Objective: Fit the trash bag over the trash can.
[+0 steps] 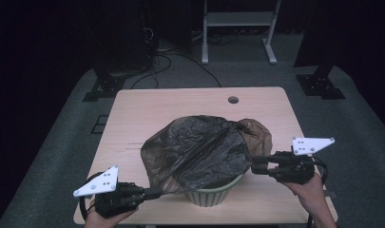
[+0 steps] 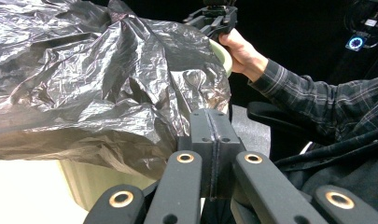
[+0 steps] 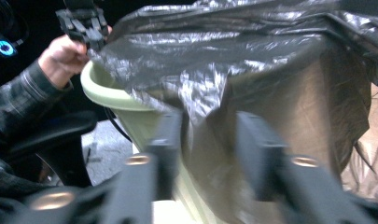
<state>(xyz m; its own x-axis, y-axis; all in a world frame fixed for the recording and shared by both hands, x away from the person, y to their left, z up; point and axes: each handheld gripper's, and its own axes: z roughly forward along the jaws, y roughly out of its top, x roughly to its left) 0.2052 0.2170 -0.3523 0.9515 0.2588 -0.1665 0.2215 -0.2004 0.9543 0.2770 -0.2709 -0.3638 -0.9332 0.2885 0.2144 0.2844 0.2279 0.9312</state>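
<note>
Over the counter (image 1: pixel 147 109) now, and a dark, crinkled plastic bag (image 1: pixel 199 147) is spread across the mouth of a pale green ribbed bin (image 1: pixel 214 192), which stands near the counter's front edge, around six o'clock from the middle. The bag drapes over most of the rim; the near wall of the bin is bare at the front.

The left hand-held gripper (image 1: pixel 154 192) sits at about eight o'clock from the bin, jaws pressed tight together with a pulled-out corner of the bag pinched between them. The left gripper view confirms it: the two black pads meet flat, the film (image 2: pixel 107 79) bunched right at them.

The right hand-held gripper (image 1: pixel 254 165) is at three o'clock from the bin, right at the bag's edge. In the right gripper view its jaws stand apart with a narrow gap, blurred, the bag's draped side (image 3: pixel 270 88) hanging just ahead between them, pads not pressing on it.
</note>
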